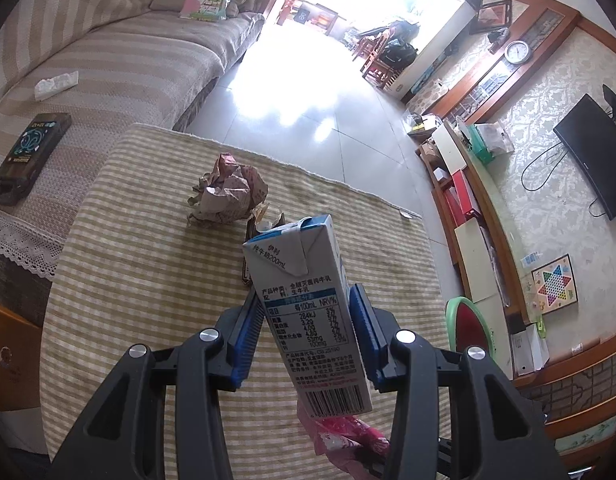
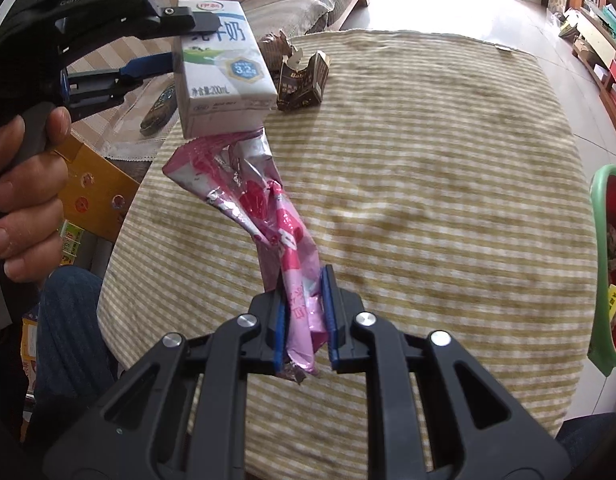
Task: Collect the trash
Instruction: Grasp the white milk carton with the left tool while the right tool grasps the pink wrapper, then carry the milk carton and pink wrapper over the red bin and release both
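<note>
My left gripper (image 1: 308, 300) is shut on a white and blue milk carton (image 1: 308, 312) and holds it above the striped tablecloth (image 1: 148, 280). The carton (image 2: 224, 76) and the left gripper (image 2: 180, 40) also show at the upper left of the right wrist view. My right gripper (image 2: 304, 280) is shut on a pink foil wrapper (image 2: 268, 208), whose top touches the carton's bottom; the wrapper shows at the bottom of the left wrist view (image 1: 343, 436). A crumpled brown paper ball (image 1: 230, 190) and a torn dark brown carton (image 2: 304, 80) lie on the far part of the table.
A green-rimmed red bin (image 2: 611, 264) stands at the table's right edge, also in the left wrist view (image 1: 467, 320). A striped sofa (image 1: 108, 60) with a dark box (image 1: 32, 152) and a tissue (image 1: 56, 84) is at the left. A yellow box (image 2: 96, 184) sits by my knee.
</note>
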Available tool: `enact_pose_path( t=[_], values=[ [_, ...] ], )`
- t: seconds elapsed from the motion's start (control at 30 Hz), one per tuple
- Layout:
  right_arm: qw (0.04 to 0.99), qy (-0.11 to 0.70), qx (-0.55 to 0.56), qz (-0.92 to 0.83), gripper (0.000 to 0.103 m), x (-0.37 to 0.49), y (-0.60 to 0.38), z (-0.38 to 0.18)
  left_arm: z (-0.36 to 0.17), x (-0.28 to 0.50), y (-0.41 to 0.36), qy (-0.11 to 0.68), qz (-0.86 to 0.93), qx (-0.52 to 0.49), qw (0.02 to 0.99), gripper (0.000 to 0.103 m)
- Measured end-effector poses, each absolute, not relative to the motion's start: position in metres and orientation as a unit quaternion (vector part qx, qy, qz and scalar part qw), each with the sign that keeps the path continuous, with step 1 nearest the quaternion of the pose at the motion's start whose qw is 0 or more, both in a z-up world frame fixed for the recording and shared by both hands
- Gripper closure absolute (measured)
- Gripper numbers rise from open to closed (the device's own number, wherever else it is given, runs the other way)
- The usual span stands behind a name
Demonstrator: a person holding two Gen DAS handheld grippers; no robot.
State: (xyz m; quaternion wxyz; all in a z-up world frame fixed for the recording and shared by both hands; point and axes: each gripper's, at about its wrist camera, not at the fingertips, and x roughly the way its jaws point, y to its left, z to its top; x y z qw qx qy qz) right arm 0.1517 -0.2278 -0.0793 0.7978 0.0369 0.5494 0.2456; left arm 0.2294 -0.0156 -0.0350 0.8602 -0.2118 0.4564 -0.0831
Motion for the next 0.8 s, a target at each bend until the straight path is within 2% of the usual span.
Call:
enact_pose_path(
  t=[0.3, 0.8],
  values=[
    [0.818, 0.529, 0.055, 0.218, 0.088, 0.141, -0.26, -0.058, -0.002, 0.218, -0.021, 0.438, -0.082, -0.193, 0.874, 0.062],
    [0.868, 0.466, 0.106, 0.132, 0.088, 0.143, -0.36, -0.01, 0.032, 0.211, -0.098, 0.427, -0.129, -0.124, 0.886, 0.062]
  ],
)
